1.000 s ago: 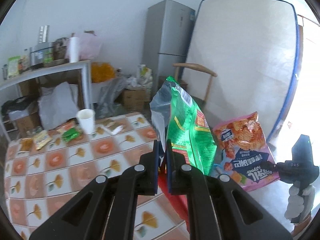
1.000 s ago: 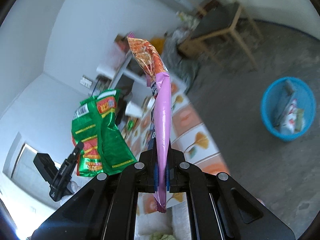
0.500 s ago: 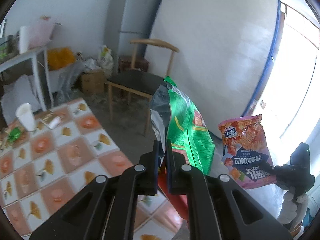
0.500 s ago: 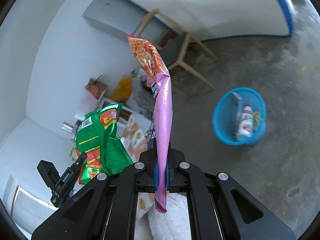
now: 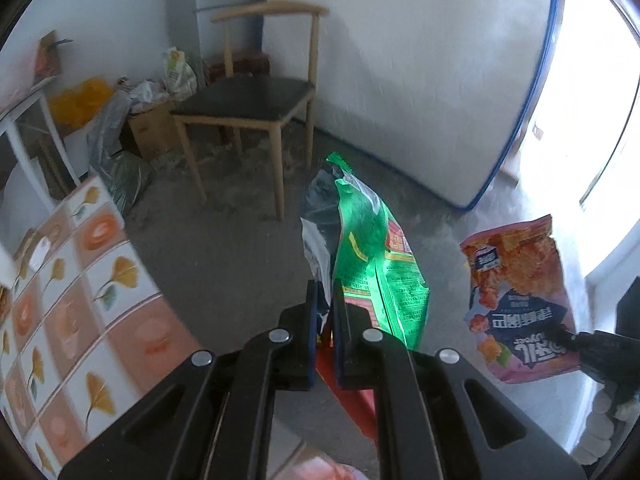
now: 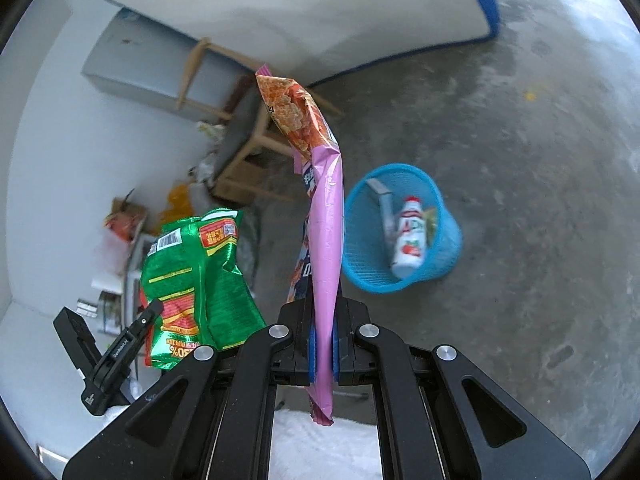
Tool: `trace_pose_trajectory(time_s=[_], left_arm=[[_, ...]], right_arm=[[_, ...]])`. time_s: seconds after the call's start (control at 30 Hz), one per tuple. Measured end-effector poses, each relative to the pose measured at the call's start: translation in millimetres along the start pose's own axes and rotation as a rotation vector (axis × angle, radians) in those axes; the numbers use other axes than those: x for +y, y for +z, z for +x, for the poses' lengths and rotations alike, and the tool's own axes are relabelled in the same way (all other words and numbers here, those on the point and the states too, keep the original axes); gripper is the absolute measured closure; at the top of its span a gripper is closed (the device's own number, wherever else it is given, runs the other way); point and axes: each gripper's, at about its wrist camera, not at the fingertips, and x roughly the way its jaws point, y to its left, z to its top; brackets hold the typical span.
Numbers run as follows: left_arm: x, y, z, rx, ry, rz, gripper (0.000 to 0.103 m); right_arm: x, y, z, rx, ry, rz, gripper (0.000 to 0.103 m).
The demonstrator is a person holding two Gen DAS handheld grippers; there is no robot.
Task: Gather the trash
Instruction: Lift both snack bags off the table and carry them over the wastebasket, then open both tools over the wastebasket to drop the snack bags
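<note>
1. Two black two-finger grippers are in use, each clamped on one snack bag held over the grey concrete floor [image 6: 520,152].
2. Left gripper [image 5: 326,312]: jaws together on the lower edge of a crinkled green foil snack bag [image 5: 376,264] with red label panels. The bag stands upward from the blue pads.
3. Right gripper [image 6: 325,334]: jaws together on a pink and orange plastic snack bag [image 6: 326,240], seen edge-on in its own view. The bag's bottom corner hangs below the pads.
4. Round blue mesh plastic waste basket [image 6: 360,248]: stands on the floor, tilted in the right wrist view, just right of the pink bag. It contains a white bottle with a red cap [image 6: 410,240] and other items too small to identify.
5. Counter with an orange and white leaf-patterned cloth [image 5: 80,292]: lies at the left edge of the left wrist view.
6. Wooden chair with a dark seat [image 5: 248,96]: stands near a white mattress with blue piping [image 5: 420,60] propped upright.
</note>
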Motion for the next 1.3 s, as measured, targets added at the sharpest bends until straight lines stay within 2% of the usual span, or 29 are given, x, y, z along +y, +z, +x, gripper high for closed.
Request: trace_pose_trajectory(time_s=[0.23,0.43,0.57,0.63,0.73,0.93,1.17,1.23,1.3], left_arm=[[-14.5,13.4,85.7,0.128,0.065,0.080,0.097],[-19.5,18.5,134.4,0.178,0.104,0.117,0.097],[-19.4,20.1,166.4,0.205,0.146,0.138,0.097],[-21.4,19.7,181.6,0.220,0.160,0.153,0.097],[-24.9,17.5,201.5,0.242,0.181,0.181,0.097],[-28.1,9.3,241.4,0.301,0.215,0.218,0.097],[-30.5,7.1,273.8,0.362,0.191,0.141,0.094],[-30.3,8.0,278.5,0.378,0.124,0.082,0.090],[-27.1,7.5,283.0,0.433,0.014,-0.009,0.080]], right_arm=[[-12.3,17.2,41.8,0.010,-0.120,-0.001,0.099],[-13.0,32.0,104.7,0.005,-0.250,-0.057,0.098],[-11.3,37.0,150.7,0.007,-0.346,-0.117,0.094],[-11.6,35.6,178.1,0.025,-0.400,-0.177,0.085],[-16.4,30.8,198.7,0.062,-0.438,-0.199,0.081],[-23.9,27.6,205.2,0.070,-0.437,-0.223,0.079],[-34.7,29.9,194.5,0.051,-0.401,-0.175,0.079],[-38.5,30.7,194.2,0.051,-0.395,-0.164,0.079],[-42.9,29.9,189.3,0.052,-0.394,-0.154,0.079]])
